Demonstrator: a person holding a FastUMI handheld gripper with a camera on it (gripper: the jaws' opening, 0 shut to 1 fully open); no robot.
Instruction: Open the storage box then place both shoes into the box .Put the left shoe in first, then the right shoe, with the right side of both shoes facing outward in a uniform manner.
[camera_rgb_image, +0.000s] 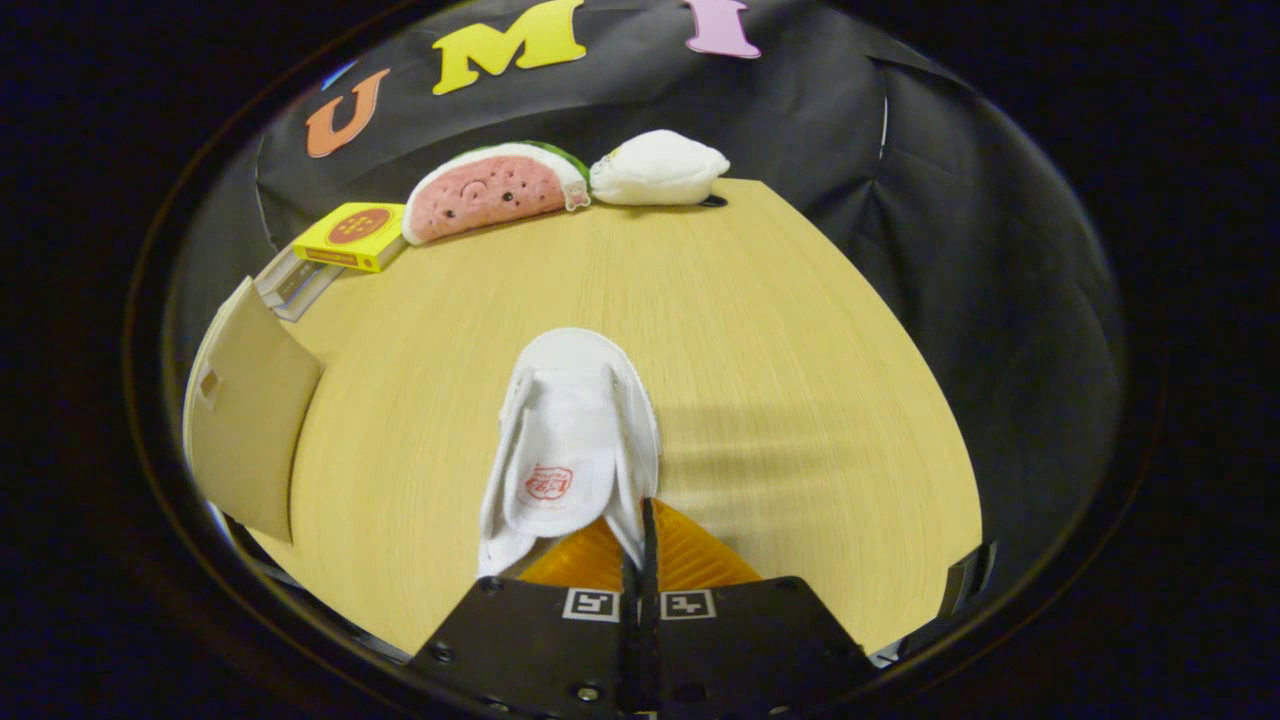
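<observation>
Wooden tabletop (800, 330), largest; beige storage box lid (250, 420) raised at the left edge; white slipper (575, 440) carried toe-forward just ahead of the gripper (640, 545), fingers closed on its right rim. Watermelon plush (490, 190), white plush (660, 168), yellow box (352, 235) beyond. Step judged: shoe transport; next, swing left to the box.

White shoe (570, 440), red logo; yellow box (352, 235)
</observation>
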